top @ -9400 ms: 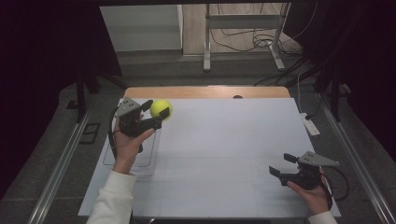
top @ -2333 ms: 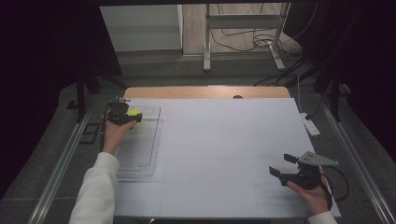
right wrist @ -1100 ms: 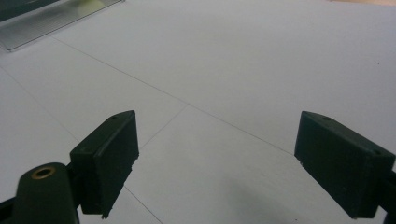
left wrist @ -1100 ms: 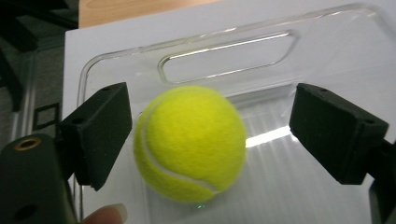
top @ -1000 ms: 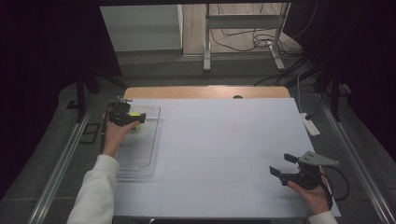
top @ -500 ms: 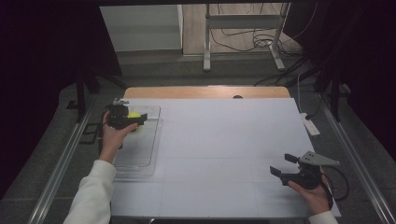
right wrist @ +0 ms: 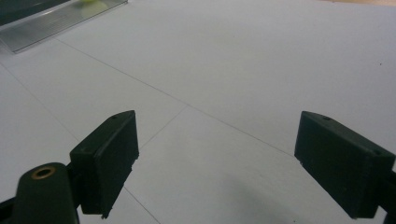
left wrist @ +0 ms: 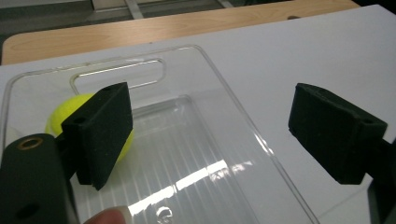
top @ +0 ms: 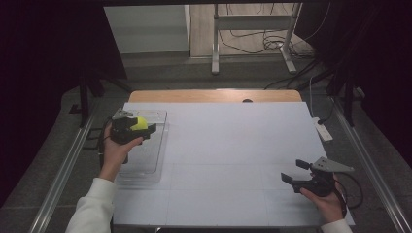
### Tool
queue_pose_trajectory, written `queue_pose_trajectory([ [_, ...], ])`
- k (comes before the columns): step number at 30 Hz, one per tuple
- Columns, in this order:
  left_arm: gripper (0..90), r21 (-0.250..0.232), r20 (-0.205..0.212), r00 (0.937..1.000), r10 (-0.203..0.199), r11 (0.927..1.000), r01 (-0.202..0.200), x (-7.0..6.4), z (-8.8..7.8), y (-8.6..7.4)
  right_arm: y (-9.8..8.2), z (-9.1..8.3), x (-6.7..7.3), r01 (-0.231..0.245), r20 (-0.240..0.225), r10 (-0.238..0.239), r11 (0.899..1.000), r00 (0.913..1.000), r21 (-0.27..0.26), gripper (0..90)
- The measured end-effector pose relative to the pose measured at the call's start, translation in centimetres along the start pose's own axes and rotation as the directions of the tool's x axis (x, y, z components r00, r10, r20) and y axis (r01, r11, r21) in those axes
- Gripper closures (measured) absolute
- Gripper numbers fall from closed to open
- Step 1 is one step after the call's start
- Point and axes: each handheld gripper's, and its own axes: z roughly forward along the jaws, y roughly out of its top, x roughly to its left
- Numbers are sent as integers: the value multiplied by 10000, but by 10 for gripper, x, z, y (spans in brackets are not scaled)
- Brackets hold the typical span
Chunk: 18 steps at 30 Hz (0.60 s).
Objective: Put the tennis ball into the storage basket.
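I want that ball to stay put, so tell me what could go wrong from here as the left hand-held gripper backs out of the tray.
1. The tennis ball lies loose at the far end of the clear tray, just behind one jaw of the open left hand-held gripper; a careless pull-back could nudge it rolling.
2. That gripper hangs low inside the tray, so a jaw might catch the thin wall and drag the light tray across the white table.
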Motion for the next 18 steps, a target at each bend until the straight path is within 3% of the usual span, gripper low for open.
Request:
queue_pose_trajectory([
  [6,153,-213,218,9994,284,9994,-280,-12,-12,-12,2,-1,2,50,31,-50,10000,10000,-41,140],
  [9,154,-420,558,9977,380,9985,-357,-20,-22,-22,3,-1,4,86,24,-86,10000,10000,-47,140],
  [18,156,-449,983,9930,654,9971,-612,-38,-33,-42,5,-1,9,151,23,-151,9999,9999,-34,140],
])
